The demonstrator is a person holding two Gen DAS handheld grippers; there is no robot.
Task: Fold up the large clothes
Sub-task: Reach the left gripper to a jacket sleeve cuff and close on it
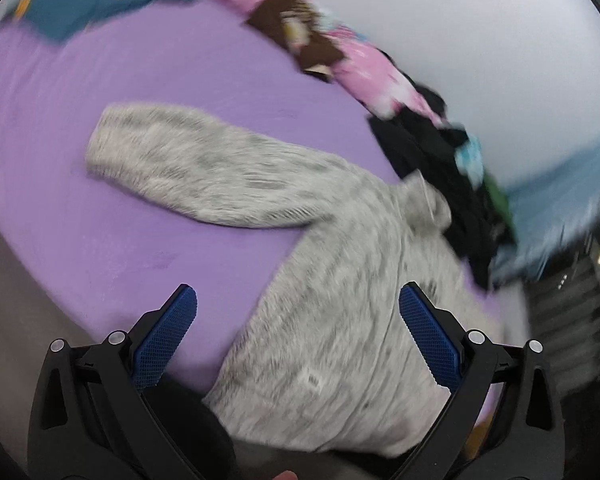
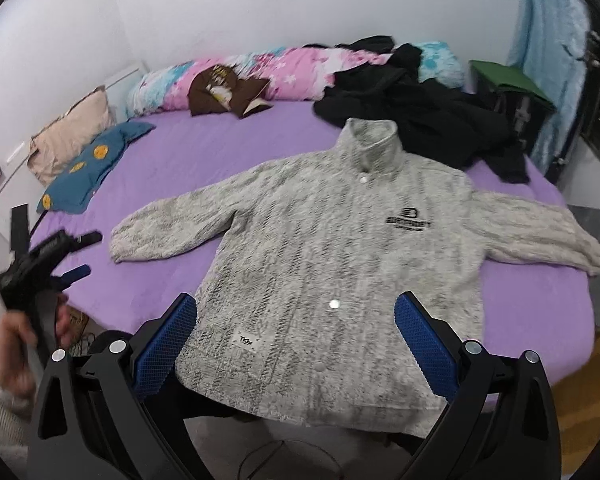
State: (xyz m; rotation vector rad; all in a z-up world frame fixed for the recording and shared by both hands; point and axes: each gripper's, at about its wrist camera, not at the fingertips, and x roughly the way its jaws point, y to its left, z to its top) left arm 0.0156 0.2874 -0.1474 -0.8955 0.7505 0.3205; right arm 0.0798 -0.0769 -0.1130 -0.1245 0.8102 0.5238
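Left gripper [image 1: 298, 304]: two blue-padded fingers [image 1: 166, 336] spread wide, nothing between them, hovering above the lower left part of the jacket [image 1: 340, 312]. View is motion-blurred. Right gripper [image 2: 296, 314]: two blue-padded fingers [image 2: 426, 346] also spread apart, empty, poised over the hem of the jacket [image 2: 340, 260].

One grey fuzzy jacket, lying flat and face up on the purple bed [image 2: 188, 148], collar away from the person, hem at the near edge and slightly overhanging it. Two sleeves stretched out to either side. At least two snap buttons visible down the front, one white label near the hem, one dark logo on the chest.

In the right wrist view, the left gripper [image 2: 82, 254] shows at the left edge of the bed, held by one hand [image 2: 20, 332] with a pale sleeve.

Farther back: one black heap of clothes [image 2: 412, 108] touching the jacket's collar area, one brown garment [image 2: 224, 90], one pink-and-blue floral quilt [image 2: 292, 66] along the far edge, one blue pillow with yellow spots [image 2: 88, 168], one beige pillow [image 2: 72, 132]. One green-topped box [image 2: 508, 88] at the right, beside a light blue curtain [image 2: 548, 40].
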